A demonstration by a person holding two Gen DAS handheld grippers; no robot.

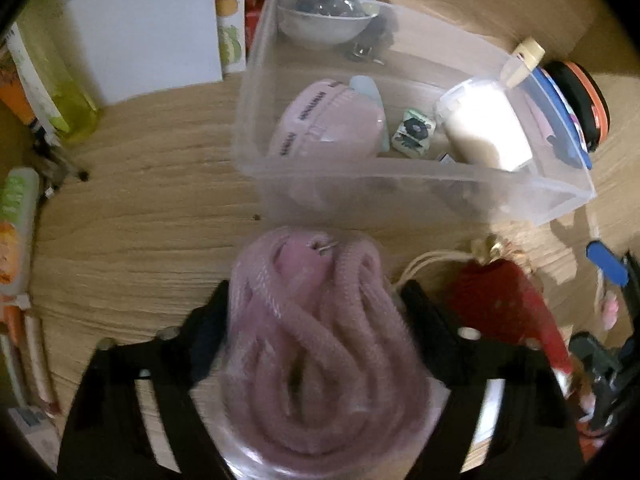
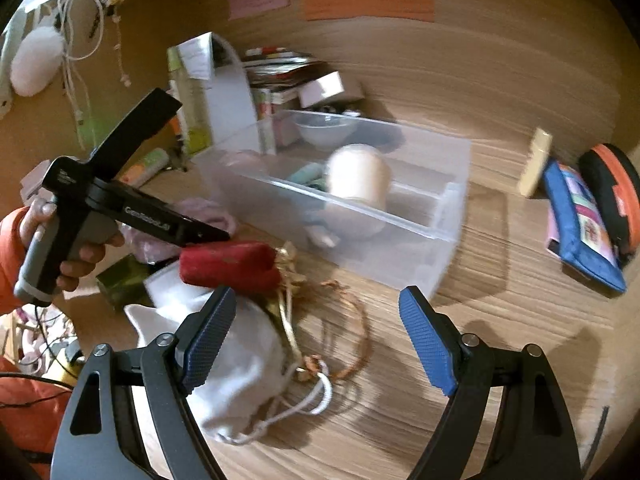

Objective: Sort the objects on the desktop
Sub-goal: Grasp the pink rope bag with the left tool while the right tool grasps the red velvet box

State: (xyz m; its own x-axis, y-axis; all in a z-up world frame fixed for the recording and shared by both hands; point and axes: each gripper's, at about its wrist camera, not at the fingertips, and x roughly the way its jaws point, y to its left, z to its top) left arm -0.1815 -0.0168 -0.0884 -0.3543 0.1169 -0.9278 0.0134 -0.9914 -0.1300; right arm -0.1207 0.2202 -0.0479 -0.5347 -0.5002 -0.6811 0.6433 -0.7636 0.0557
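On the wooden desk [image 2: 500, 92] sits a clear bin [image 1: 400, 172]. Left tongs [image 1: 316, 300] clench a bag of pink cord [image 1: 316, 340] before it. Only the right view shows the released right tongs [image 2: 316, 340] above a white pouch [image 2: 240, 360].

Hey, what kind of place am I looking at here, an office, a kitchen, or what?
Most likely a home desk or study corner. A wooden desktop holds a clear storage bin of small items, books are stacked at the back, and coloured paper notes are stuck on the wall.
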